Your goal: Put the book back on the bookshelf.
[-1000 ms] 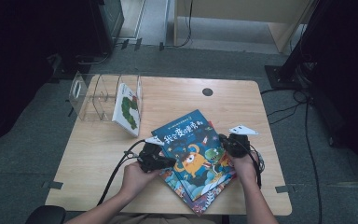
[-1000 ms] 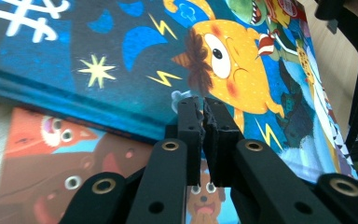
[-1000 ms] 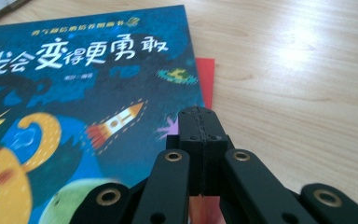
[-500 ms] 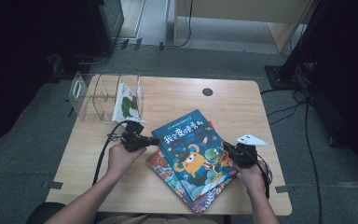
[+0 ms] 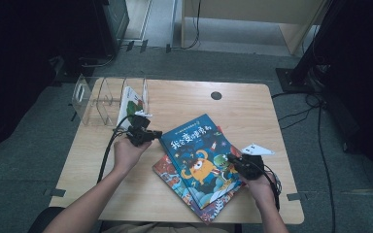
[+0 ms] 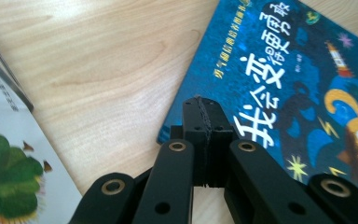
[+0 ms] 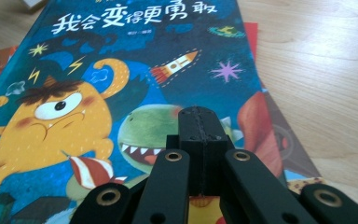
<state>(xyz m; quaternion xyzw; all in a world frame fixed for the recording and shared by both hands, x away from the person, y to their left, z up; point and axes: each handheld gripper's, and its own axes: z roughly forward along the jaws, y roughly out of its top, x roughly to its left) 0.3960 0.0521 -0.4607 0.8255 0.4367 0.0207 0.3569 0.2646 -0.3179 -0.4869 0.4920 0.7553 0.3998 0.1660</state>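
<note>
blue book (image 5: 201, 155) lies flat, long axis running diagonally.

I read one title, 我会变得更勇敢, in big white and yellow characters across the top of the blue picture book (image 7: 121, 70). A small line of yellow print above it, toward 12 o'clock, is too blurred for me to read.
</note>
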